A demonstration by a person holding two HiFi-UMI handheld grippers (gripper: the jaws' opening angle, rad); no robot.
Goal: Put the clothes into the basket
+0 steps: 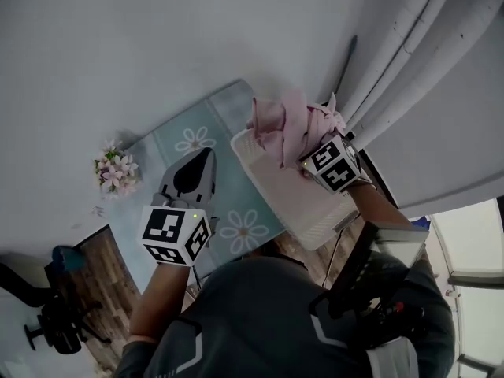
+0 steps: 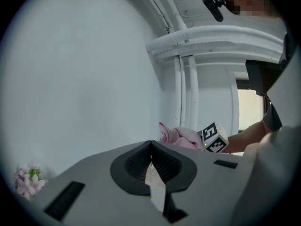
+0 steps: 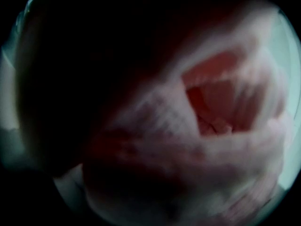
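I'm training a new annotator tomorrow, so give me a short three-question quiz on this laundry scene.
1. Multiple choice: the pink garment is bunched over one end of which thing?
A) the white basket
B) a metal sink
C) a wooden drawer
2. True or false: the left hand-held gripper has its jaws spread wide apart.
3. Fill in: the right gripper view is almost wholly filled by ____ fabric.

Key: 1 A; 2 false, its jaws are together; 3 pink.
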